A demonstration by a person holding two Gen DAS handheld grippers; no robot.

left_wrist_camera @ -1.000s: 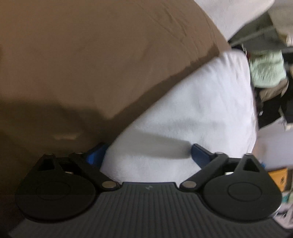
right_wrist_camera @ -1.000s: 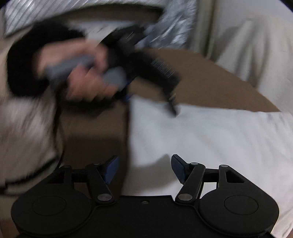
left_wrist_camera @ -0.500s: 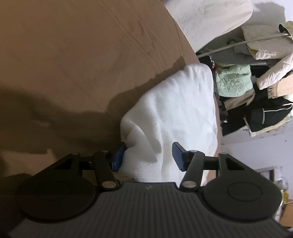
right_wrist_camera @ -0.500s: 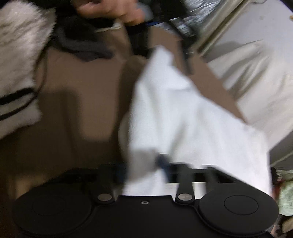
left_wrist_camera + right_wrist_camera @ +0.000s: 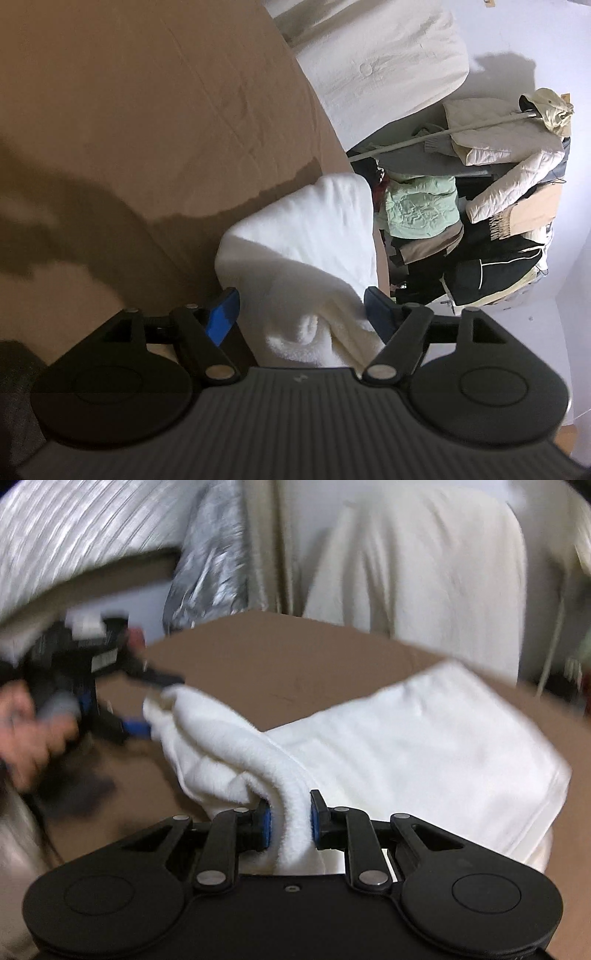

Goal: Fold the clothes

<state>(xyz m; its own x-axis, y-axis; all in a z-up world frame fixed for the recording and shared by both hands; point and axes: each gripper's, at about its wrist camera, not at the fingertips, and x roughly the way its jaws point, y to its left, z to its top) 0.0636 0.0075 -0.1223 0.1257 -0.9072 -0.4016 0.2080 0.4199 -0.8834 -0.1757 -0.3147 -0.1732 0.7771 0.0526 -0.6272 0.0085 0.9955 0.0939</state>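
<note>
A white fleece garment [image 5: 413,746] lies on a brown bed sheet [image 5: 295,657]. My right gripper [image 5: 290,821] is shut on a raised fold of its near edge. My left gripper [image 5: 301,310] is open, its blue pads either side of a bunched corner of the same garment [image 5: 306,251] without pinching it. In the right wrist view the left gripper [image 5: 147,701] shows blurred at the left, at the garment's far corner, held by a hand.
The brown sheet [image 5: 147,129] spreads to the left. A white pillow or duvet [image 5: 388,62] lies at the far edge. A rack piled with jackets and clothes [image 5: 480,206] stands beyond the bed. Cream bedding [image 5: 424,565] hangs at the back.
My right gripper has closed on the garment's edge and lifted a fold. My left gripper's jaws have opened wider again around the bunched corner, and the garment has been pulled together.
</note>
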